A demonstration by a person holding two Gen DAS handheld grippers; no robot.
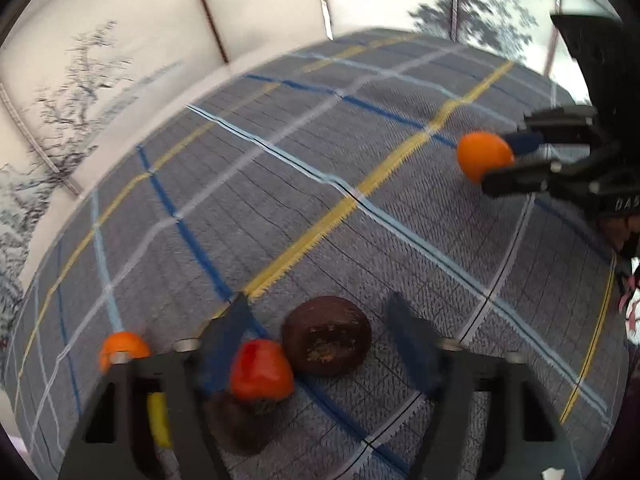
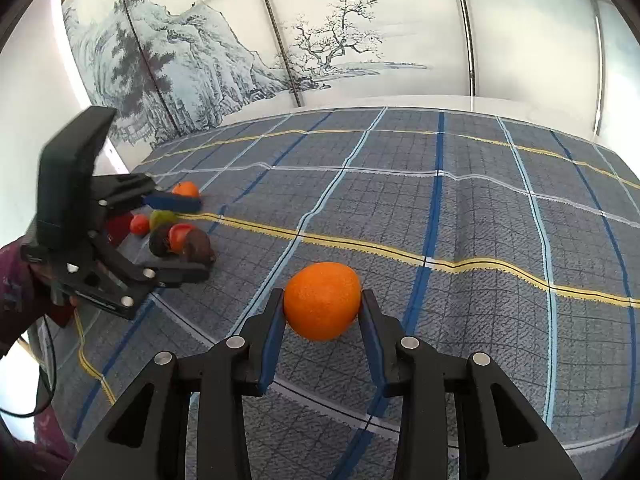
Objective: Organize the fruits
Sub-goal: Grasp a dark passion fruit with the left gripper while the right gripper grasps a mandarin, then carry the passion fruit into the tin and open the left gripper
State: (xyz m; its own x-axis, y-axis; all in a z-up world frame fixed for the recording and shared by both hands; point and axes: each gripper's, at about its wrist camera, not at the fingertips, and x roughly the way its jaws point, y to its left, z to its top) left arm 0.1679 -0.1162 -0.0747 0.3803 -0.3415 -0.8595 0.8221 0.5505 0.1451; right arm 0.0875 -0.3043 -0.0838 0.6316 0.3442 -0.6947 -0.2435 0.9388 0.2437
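Note:
An orange [image 2: 322, 300] is clamped between the blue pads of my right gripper [image 2: 322, 294], just above the plaid cloth; the left wrist view shows that orange [image 1: 484, 154] and the right gripper [image 1: 500, 162] at the far right. My left gripper [image 1: 318, 304] points down over a cluster of fruit. A red fruit [image 1: 260, 376] and a brown round fruit [image 1: 326, 336] lie between its fingers, the red one against the left finger. A gap shows between the brown fruit and the right pad. From the right wrist view the left gripper [image 2: 202, 238] straddles this pile.
Around the pile lie a small orange [image 1: 124, 346], a yellow piece [image 1: 158, 416], a green fruit [image 2: 162, 218], a small red fruit [image 2: 139, 224] and a red box [image 2: 118, 228]. The blue-grey plaid cloth [image 2: 480, 208] ends at a painted screen [image 2: 320, 40] behind.

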